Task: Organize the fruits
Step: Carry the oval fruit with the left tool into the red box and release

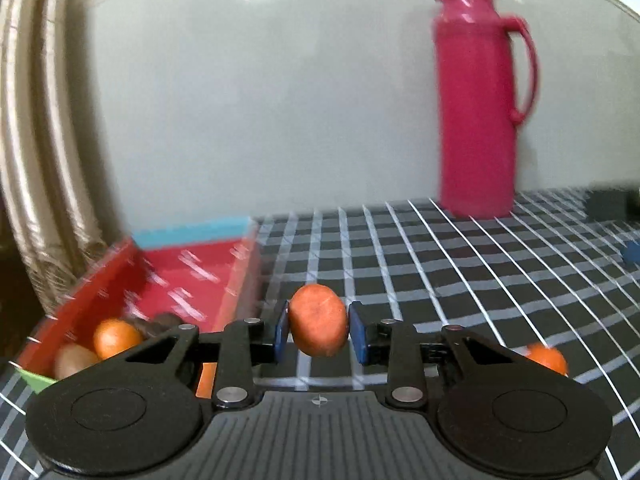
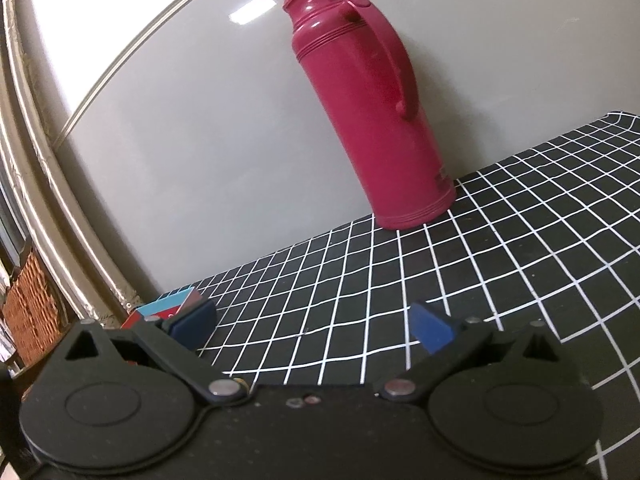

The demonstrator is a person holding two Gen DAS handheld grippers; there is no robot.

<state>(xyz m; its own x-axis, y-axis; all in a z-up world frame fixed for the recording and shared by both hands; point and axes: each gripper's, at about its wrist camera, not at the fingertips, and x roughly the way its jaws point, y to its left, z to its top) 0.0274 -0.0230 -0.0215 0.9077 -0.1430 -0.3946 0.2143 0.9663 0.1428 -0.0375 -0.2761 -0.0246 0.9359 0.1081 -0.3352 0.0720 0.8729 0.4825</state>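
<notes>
My left gripper [image 1: 318,330] is shut on an orange fruit [image 1: 318,325] and holds it above the checked tablecloth, just right of a red box [image 1: 192,276]. The box holds another orange fruit [image 1: 117,338], a brownish fruit [image 1: 74,362] and a dark one [image 1: 158,325]. One more orange fruit [image 1: 547,358] lies on the cloth at the right, partly hidden by the gripper. My right gripper [image 2: 312,326] is open and empty above the cloth. A corner of the red box [image 2: 166,308] shows past its left finger.
A tall pink thermos jug [image 1: 478,96] stands at the back against the pale wall; it also shows in the right wrist view [image 2: 368,108]. A dark small box [image 1: 606,204] and a blue item [image 1: 632,252] sit at the far right. A wicker basket [image 2: 30,312] is off to the left.
</notes>
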